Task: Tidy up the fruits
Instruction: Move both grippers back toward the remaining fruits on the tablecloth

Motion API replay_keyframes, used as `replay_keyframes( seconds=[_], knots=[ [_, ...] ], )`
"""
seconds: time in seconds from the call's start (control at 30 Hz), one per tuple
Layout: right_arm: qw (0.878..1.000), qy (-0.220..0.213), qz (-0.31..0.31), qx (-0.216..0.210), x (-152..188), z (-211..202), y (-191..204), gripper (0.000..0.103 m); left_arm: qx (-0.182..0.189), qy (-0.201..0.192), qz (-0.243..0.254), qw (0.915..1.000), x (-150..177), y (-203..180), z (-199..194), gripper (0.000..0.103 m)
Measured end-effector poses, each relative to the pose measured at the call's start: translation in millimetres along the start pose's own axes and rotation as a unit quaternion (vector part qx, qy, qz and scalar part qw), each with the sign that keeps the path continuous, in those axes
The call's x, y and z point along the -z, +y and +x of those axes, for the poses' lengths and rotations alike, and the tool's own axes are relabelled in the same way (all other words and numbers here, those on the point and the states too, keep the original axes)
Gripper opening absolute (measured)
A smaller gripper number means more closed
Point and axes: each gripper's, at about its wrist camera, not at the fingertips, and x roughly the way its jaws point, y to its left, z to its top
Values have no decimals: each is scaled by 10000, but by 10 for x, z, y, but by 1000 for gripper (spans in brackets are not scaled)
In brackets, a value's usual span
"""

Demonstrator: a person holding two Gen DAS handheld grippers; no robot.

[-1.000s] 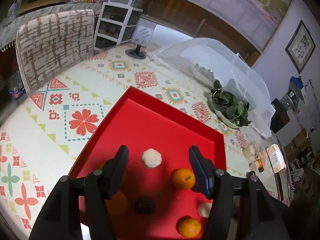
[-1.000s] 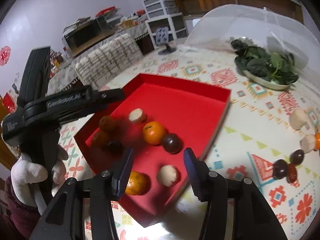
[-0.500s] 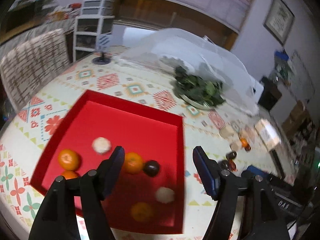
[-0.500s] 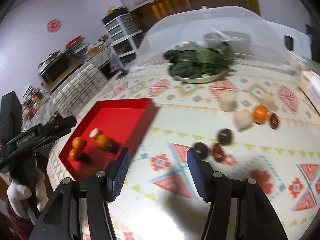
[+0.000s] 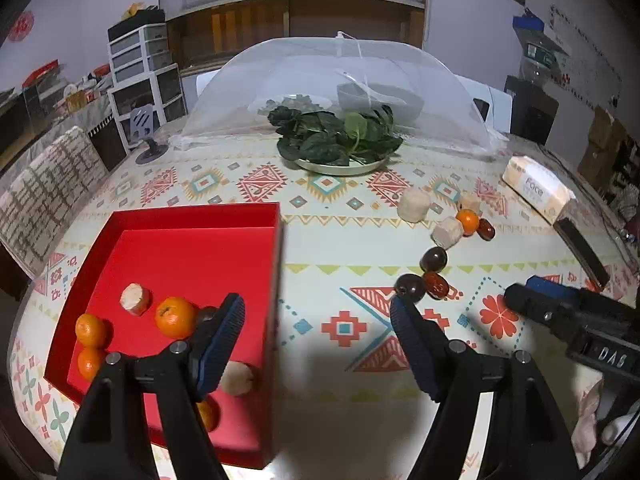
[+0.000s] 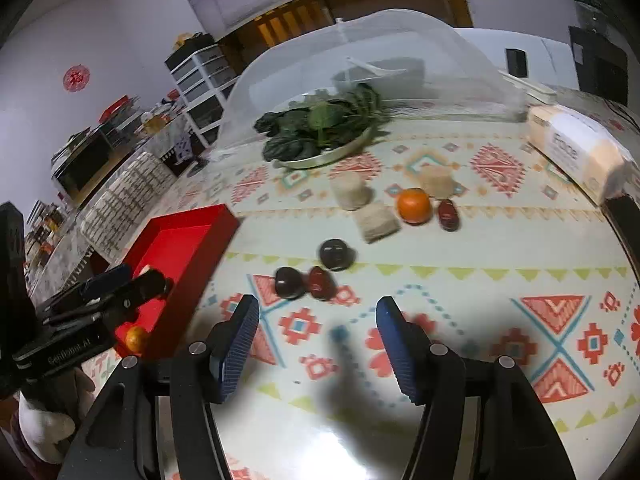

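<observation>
A red tray lies at the table's left and holds several oranges, pale round fruits and a dark fruit. To its right loose fruit lies on the patterned cloth: dark round fruits, red dates, an orange and pale chunks. My left gripper is open and empty over the tray's right edge. My right gripper is open and empty, just in front of the dark fruits and date; it also shows in the left wrist view.
A plate of leafy greens stands at the back before a white mesh food cover. A wrapped tissue pack lies at the right edge. A woven chair stands left of the table.
Both grippers have swung right, away from the tray and toward the loose fruit. Both stay open and empty. The fruit in the tray has not moved.
</observation>
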Motion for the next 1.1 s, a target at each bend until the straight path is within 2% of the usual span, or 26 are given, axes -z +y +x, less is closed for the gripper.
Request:
replay_keyframes(
  seconds=[0.27,0.43,0.67,0.9,1.1],
  knots=[
    [9997,33,189,123,-8,5,-270,66,107,154,134,9997,66,-206,166,75],
    [9994,55,254,238,-52,44,-401,66,294,317,26,9991,55,-205,281,75],
    [9974,44,408,586,-236,137,-698,66,454,397,-177,9980,16,-130,387,75],
    [9948,-25,483,891,-491,383,-882,66,783,446,121,9959,-55,-330,485,75],
    [9976,-152,380,564,-709,474,-834,66,1033,523,-27,9933,-265,-331,582,75]
  ],
)
